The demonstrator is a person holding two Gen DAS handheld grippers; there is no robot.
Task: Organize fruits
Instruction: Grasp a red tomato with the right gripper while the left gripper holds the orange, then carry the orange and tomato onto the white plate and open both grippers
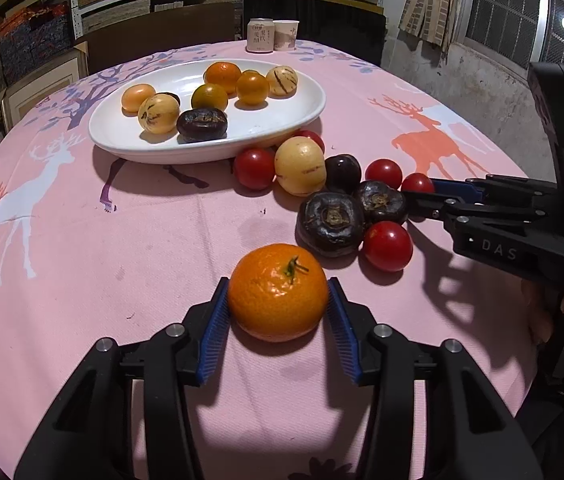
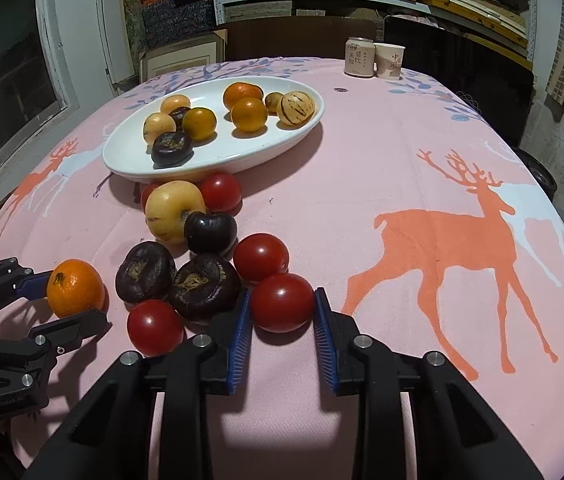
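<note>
My left gripper (image 1: 278,294) has its blue pads against both sides of an orange tangerine (image 1: 278,292) that rests on the pink tablecloth; it also shows in the right wrist view (image 2: 75,288). My right gripper (image 2: 282,304) has its pads against both sides of a red tomato (image 2: 282,302), also on the cloth. A white oval plate (image 1: 122,136) at the back holds several tangerines, yellow striped fruits and a dark fruit. In front of the plate lie loose tomatoes (image 2: 261,257), dark fruits (image 2: 204,286) and a yellow fruit (image 2: 174,210).
A can (image 1: 260,35) and a paper cup (image 1: 285,35) stand at the table's far edge. Dark chairs and shelves are behind the table. The right gripper's body (image 1: 521,220) reaches in from the right beside the loose fruit.
</note>
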